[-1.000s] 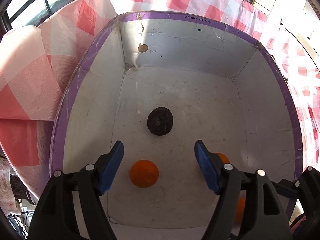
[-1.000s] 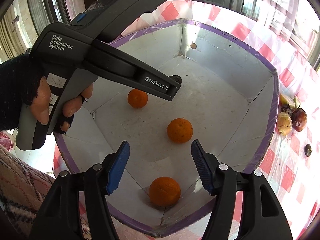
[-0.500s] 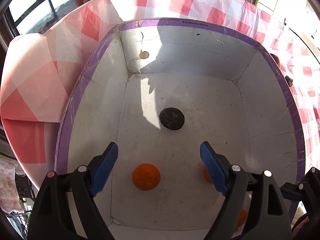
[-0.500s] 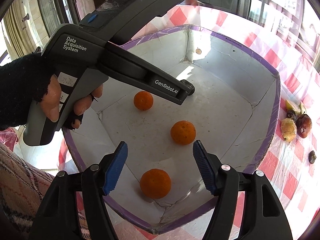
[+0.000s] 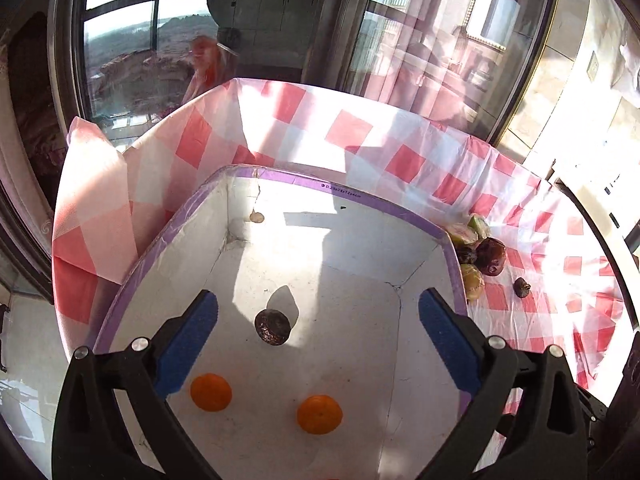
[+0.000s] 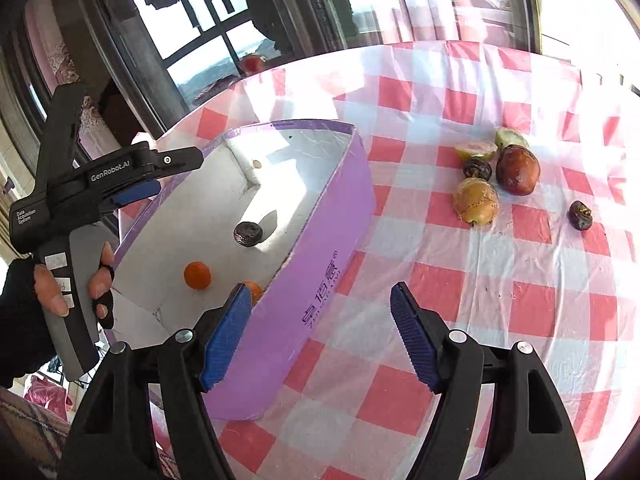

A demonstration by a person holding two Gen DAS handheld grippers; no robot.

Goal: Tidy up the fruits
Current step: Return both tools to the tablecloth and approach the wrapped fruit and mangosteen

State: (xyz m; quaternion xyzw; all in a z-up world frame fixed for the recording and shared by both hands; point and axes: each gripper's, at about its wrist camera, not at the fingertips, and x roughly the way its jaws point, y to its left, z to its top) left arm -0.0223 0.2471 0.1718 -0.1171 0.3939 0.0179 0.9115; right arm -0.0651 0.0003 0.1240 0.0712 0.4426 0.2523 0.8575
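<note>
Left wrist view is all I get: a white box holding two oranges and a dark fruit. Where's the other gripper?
Observer: The right gripper is open, outside the box, over the checked tablecloth beside the box's purple outer wall.
Operator: Anything on that wall?
Observer: Yes, darker purple printed characters.
Operator: Who holds the gripper that carries my camera?
Observer: A hand in a dark glove with bare fingers grips the handle of the left gripper.

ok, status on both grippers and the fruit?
Left gripper open, empty, over purple-rimmed white box. Right gripper open, empty, above box wall. Loose brown and yellow fruits on checked cloth, path unobstructed.
</note>
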